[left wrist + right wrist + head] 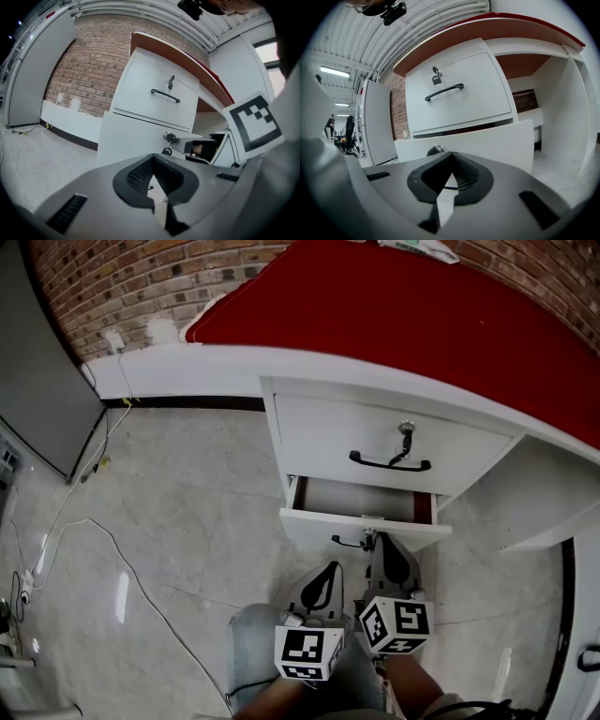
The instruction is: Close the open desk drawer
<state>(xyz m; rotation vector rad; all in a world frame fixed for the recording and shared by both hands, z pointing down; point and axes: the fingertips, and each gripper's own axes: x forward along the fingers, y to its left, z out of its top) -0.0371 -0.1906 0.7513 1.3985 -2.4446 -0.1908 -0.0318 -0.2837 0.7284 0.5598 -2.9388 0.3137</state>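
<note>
The white lower drawer [367,528] of the red-topped desk [422,315] stands pulled out, its brown inside showing. Its black handle [350,542] and lock sit on the front. My right gripper [382,545] is shut and empty, its tip right at the drawer front beside the handle; I cannot tell if it touches. My left gripper [327,574] is shut and empty, a little behind and left of it. The left gripper view shows the left gripper [153,176] below the drawer front [131,136]. In the right gripper view the drawer front [497,143] fills the space just past the right gripper [451,174].
The upper drawer [394,439] is closed, with a black handle [389,464] and a key [405,432] in its lock. A knee space [534,498] opens to the right. Cables [84,531] trail over the floor at left, near a grey panel [42,390]. The person's knees [258,652] are below.
</note>
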